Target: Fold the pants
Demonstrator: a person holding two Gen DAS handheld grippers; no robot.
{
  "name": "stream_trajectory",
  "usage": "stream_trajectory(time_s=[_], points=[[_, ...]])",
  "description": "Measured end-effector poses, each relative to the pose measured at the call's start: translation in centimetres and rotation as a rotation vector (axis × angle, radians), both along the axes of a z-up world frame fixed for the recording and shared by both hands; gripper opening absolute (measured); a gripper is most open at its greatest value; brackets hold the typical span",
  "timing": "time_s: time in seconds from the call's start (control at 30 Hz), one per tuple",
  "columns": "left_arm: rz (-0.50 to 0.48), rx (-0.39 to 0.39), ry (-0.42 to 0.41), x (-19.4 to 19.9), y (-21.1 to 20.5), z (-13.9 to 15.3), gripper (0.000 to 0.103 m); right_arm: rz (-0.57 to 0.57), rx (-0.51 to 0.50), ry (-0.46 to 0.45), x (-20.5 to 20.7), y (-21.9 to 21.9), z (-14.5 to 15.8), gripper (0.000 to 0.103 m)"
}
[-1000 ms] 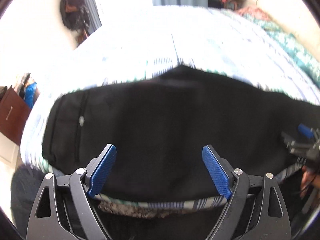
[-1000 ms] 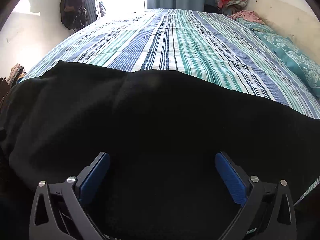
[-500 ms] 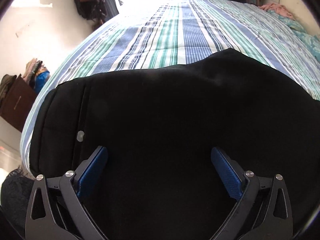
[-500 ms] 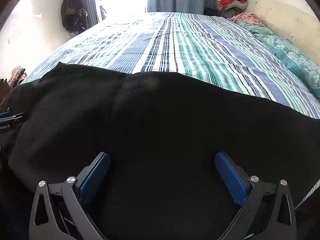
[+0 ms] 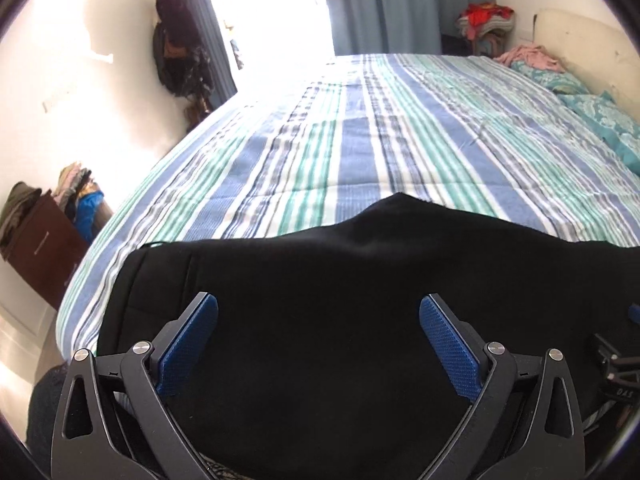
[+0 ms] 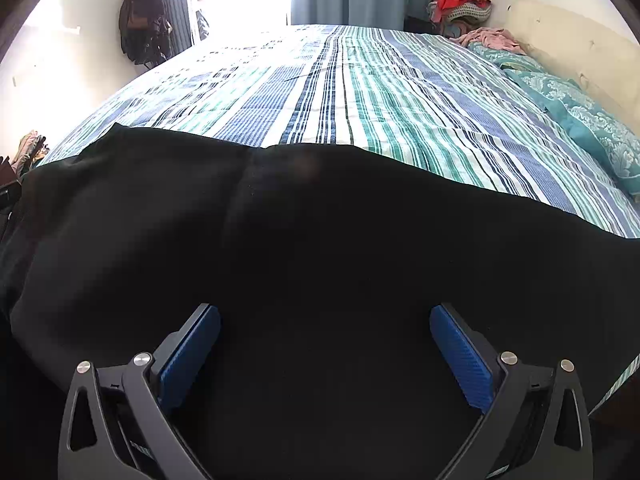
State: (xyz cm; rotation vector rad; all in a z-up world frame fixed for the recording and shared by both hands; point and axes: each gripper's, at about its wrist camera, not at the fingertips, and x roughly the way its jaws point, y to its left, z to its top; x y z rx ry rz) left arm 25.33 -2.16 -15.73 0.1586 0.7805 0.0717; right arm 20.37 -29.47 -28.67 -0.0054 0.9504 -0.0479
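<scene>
Black pants [image 5: 320, 280] lie spread flat along the near edge of a striped bed [image 5: 380, 140]. My left gripper [image 5: 318, 312] is open and empty just above the pants, near their left end where seams show. My right gripper [image 6: 325, 322] is open and empty over the pants [image 6: 320, 232] further right. The right gripper's black frame shows at the right edge of the left wrist view [image 5: 616, 364].
Teal patterned pillows [image 6: 580, 120] and a cream headboard [image 6: 568, 36] lie at the right. Clothes pile at the far corner [image 6: 460, 6]. A dark bag hangs on the left wall [image 5: 176, 56]. A brown cabinet with clothes [image 5: 44, 240] stands left of the bed.
The left gripper's view has tilted up and steadied, showing more bed and less of the pants. The right gripper has barely moved. Both stay open.
</scene>
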Motion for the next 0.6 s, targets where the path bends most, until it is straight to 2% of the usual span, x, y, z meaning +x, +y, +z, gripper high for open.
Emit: stream_trajectory(time_s=[0.13, 0.23, 0.3, 0.33, 0.43, 0.53, 0.6], points=[[-0.056, 0.034, 0.06, 0.9, -2.1, -2.4, 0.102, 0.0, -0.001, -0.003, 0.0, 0.0, 0.0, 0.103], [-0.061, 0.084, 0.188, 1.8, -2.3, -6.2, 0.102, 0.003, -0.003, -0.014, -0.2, 0.0, 0.0, 0.103], [-0.066, 0.006, 0.16, 1.6, -1.1, -6.8, 0.102, 0.014, -0.009, -0.019, -0.3, 0.0, 0.2, 0.103], [-0.071, -0.009, 0.173, 1.6, -0.9, -7.0, 0.102, 0.022, -0.01, -0.016, -0.3, 0.0, 0.3, 0.103], [-0.082, -0.006, 0.185, 1.6, -1.0, -7.0, 0.102, 0.018, -0.003, 0.012, -0.3, -0.8, 1.1, 0.103], [-0.081, -0.008, 0.175, 1.4, -1.1, -7.2, 0.102, -0.08, 0.025, 0.011, -0.8, -3.8, 2.0, 0.103], [-0.079, -0.007, 0.173, 1.4, -1.1, -7.2, 0.102, -0.177, 0.094, 0.032, -1.1, -7.4, 2.0, 0.103]])
